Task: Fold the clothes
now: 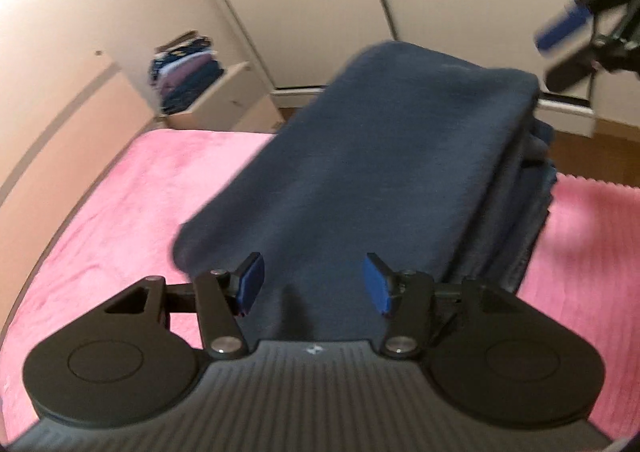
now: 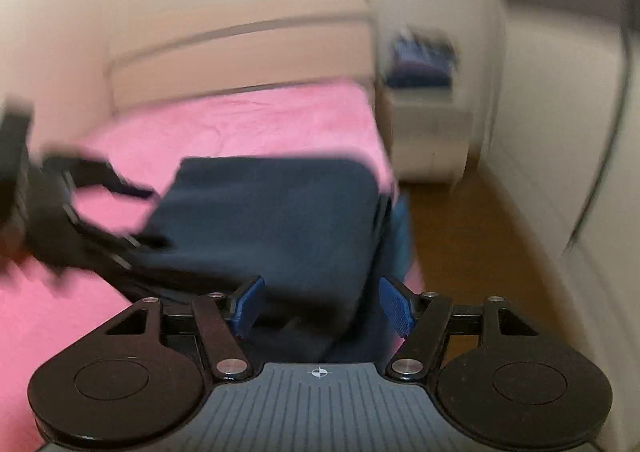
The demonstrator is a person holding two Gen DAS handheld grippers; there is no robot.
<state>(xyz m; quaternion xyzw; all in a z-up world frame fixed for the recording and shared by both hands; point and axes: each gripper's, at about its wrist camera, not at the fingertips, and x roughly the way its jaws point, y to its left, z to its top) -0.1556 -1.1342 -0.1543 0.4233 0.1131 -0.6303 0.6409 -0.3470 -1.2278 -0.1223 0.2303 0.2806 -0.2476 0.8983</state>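
My bed, covered by a fuzzy pink blanket (image 1: 120, 204), fills both views, and everything else I place against it. On its corner nearest the wooden floor (image 2: 472, 236) lies the folded dark navy garment (image 1: 360, 172), stacked in several layers, its edge reaching the blanket's rim. Only my right wrist view shows that floor running alongside the bed. Only my left wrist view sharply shows the stack of folded clothes (image 1: 186, 68) on a pale shelf beyond the bed's far end; the right view blurs it.

My left gripper (image 1: 314, 284) hovers over the garment's near end, blue pads spread wide, gripping nothing. My right gripper (image 2: 322, 302) is likewise wide open above the garment, empty. Each view catches the other gripper only as a dark blur.
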